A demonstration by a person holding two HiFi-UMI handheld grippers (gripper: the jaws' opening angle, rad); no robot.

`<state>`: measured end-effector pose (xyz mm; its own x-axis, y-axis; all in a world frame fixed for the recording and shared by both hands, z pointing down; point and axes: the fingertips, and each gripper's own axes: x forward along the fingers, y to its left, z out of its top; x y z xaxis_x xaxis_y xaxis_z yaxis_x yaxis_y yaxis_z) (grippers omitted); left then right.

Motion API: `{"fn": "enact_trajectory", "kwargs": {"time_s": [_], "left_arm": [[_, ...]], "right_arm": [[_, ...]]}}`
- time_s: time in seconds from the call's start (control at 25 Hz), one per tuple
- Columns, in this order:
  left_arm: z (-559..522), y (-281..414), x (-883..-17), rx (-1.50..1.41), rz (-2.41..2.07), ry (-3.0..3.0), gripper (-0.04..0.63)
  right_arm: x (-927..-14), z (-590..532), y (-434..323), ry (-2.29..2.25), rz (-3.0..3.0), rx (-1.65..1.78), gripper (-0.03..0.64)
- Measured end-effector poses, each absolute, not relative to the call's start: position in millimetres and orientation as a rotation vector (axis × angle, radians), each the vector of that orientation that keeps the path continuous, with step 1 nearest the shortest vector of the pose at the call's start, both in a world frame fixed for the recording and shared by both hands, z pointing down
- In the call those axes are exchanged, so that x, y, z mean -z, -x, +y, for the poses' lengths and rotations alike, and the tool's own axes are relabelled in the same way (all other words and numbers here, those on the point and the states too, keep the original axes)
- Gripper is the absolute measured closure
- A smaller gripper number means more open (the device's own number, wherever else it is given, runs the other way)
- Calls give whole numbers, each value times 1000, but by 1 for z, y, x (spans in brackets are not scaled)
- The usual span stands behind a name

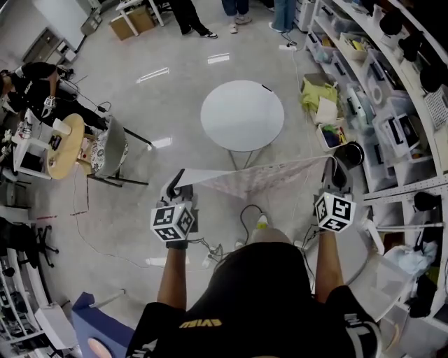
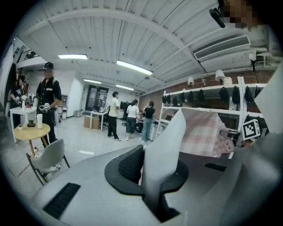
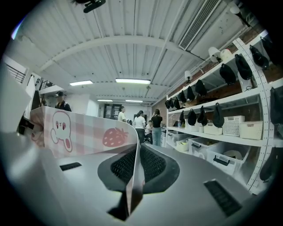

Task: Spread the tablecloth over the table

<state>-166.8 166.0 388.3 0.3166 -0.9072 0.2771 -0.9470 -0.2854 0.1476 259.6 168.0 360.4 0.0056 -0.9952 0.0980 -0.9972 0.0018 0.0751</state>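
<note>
Your left claw (image 1: 175, 185) and right claw (image 1: 330, 171) are each pinched shut on one end of the tablecloth's (image 1: 259, 178) top edge, so it hangs stretched between them in the air, short of the round bench (image 1: 242, 115). It looks thin, light and limp, likely to sag or slip, so those end grips suit it. Both your arms reach forward, well apart, with the claws near level.

Tablecloth (image 1: 259, 178) stretched between left tongs (image 1: 176, 182) and right tongs (image 1: 330, 166), edge pinched in each. Worktop (image 1: 242, 115) ahead of tablecloth, apart from it. Shelves (image 1: 392, 105) along right side. Chair (image 1: 112, 150) far left. People (image 1: 238, 10) standing far behind worktop.
</note>
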Motion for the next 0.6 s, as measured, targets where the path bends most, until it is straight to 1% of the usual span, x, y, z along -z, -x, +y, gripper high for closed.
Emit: {"fn": "enact_trajectory", "kwargs": {"time_s": [0.16,0.32,0.6], "left_arm": [[127,152,-384,-230,-1700,-2282,569],[105,132,-386,-224,-1734,-2226,569],[65,116,-386,-266,-1781,-2187,568]], "right_arm": [[-361,120,-275,-2129,-2173,-56,606],[-361,89,-297,-2085,-2214,-68,605],[-365,36,-315,-2062,-2251,-95,604]]}}
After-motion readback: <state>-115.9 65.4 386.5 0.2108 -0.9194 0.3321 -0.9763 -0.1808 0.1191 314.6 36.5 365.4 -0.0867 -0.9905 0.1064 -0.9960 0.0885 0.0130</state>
